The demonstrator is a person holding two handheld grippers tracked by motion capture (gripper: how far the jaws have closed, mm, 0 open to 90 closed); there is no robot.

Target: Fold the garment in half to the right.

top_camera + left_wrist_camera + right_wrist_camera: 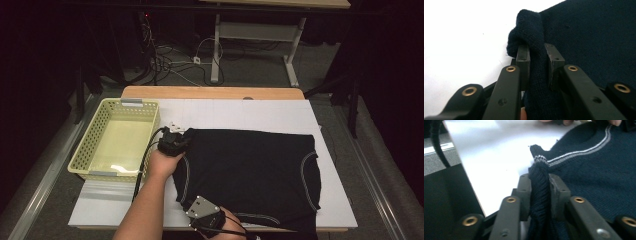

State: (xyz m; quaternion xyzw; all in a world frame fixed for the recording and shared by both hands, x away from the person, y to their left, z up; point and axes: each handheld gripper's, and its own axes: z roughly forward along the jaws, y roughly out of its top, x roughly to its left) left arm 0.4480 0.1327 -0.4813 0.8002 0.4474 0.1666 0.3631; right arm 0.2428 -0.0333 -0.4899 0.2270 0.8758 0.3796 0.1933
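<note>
A dark navy knitted garment (250, 165) with thin white trim lies spread flat on the white table cover (250, 112). My left gripper (181, 137) is at the garment's far left corner. In the left gripper view its jaws (537, 51) are shut on a bunched fold of the knit (586, 37). My right gripper (189, 201) is at the near left corner, by the table's front edge. In the right gripper view it (539, 178) pinches the ribbed, striped edge of the garment (599, 170).
A pale yellow perforated basket (82, 150) stands at the table's left side, close to my left hand. Bare white cover lies beyond the garment at the back and along the right edge. Another table's legs and cables are on the floor behind.
</note>
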